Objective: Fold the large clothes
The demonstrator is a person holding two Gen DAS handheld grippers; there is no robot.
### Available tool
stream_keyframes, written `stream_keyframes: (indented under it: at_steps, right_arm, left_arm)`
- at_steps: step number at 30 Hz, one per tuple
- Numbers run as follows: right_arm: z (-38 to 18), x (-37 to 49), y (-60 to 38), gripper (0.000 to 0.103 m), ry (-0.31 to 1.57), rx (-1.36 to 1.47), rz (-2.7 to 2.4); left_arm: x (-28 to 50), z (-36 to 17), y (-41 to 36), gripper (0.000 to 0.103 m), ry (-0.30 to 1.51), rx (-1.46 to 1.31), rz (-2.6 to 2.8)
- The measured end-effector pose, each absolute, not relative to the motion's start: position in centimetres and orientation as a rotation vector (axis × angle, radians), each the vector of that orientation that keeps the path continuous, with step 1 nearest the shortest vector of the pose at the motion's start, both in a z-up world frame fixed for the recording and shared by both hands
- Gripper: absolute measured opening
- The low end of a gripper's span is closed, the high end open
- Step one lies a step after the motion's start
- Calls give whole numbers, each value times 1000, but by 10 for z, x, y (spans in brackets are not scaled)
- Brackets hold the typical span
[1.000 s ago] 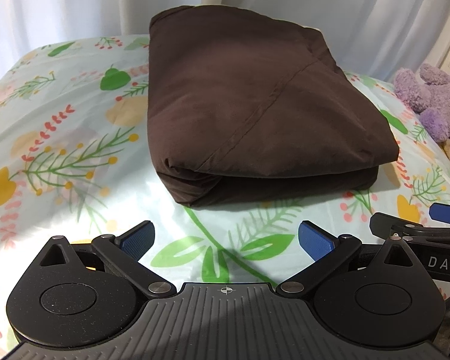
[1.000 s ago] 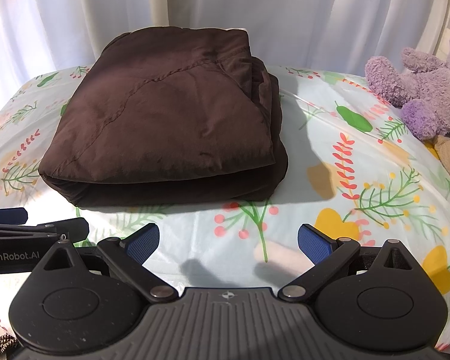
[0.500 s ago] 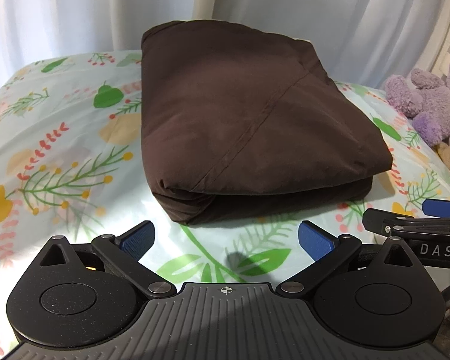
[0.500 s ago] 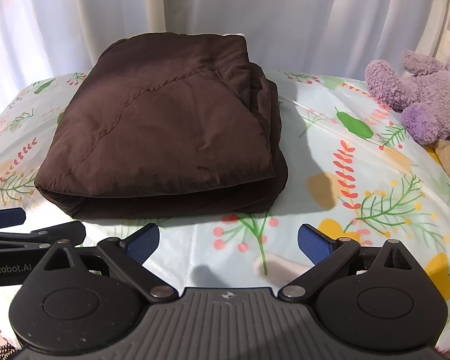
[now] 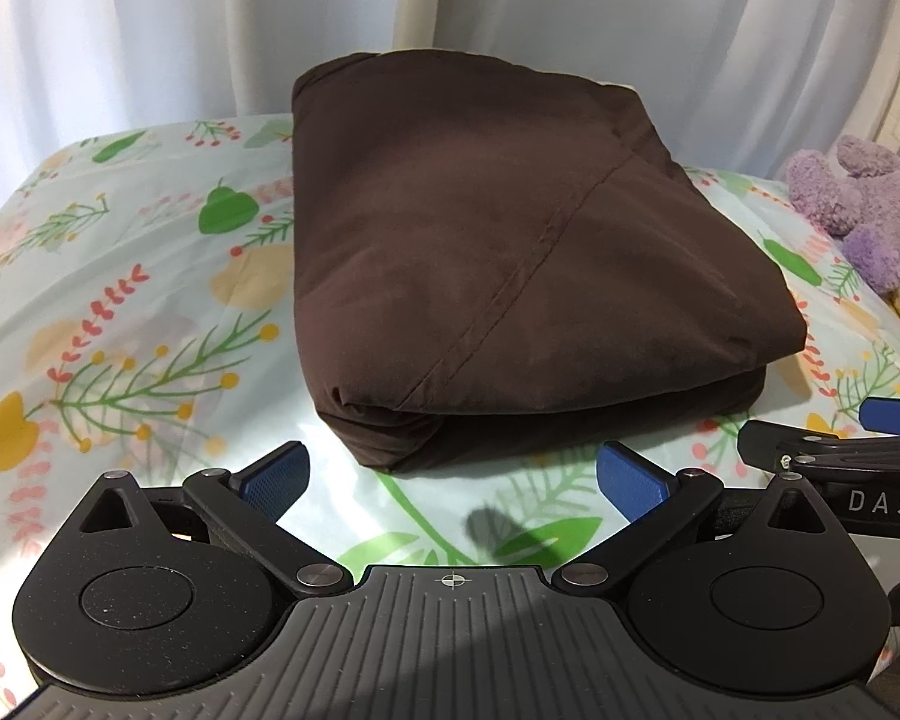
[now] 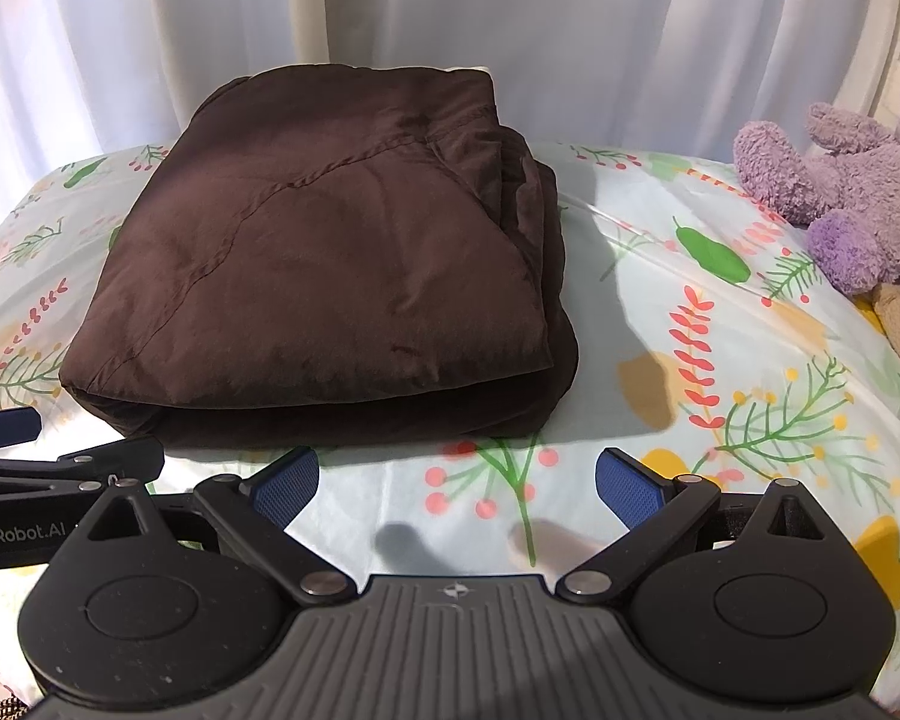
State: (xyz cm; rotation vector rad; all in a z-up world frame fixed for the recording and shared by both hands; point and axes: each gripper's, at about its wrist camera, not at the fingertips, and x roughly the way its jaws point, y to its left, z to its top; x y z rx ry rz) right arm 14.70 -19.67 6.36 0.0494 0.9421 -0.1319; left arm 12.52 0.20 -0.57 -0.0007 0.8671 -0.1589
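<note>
A dark brown garment (image 5: 510, 264) (image 6: 330, 264) lies folded into a thick rectangular bundle on the floral bedsheet (image 5: 120, 312) (image 6: 720, 360). My left gripper (image 5: 453, 480) hovers open just short of the bundle's near edge, nothing between its blue pads. My right gripper (image 6: 457, 483) is open too, a little in front of the bundle's near right corner, holding nothing. Each gripper shows at the edge of the other's view: the right one (image 5: 840, 450) and the left one (image 6: 60, 462).
Purple plush toys (image 5: 870, 210) (image 6: 840, 192) sit at the right side of the bed. White curtains (image 5: 150, 30) (image 6: 630, 30) hang close behind the bed's far edge. Bare sheet lies left and right of the bundle.
Both grippers have drawn back and risen slightly from the folded bundle, which now appears a little farther away. The bundle itself has not moved.
</note>
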Motion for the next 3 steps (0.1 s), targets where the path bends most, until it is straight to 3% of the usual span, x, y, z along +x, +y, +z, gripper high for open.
stream_keyframes:
  at_steps: [3]
  right_arm:
    - [64, 148, -198, 99, 942, 48, -133]
  left_arm:
    - [127, -6, 1, 103, 869, 6, -158]
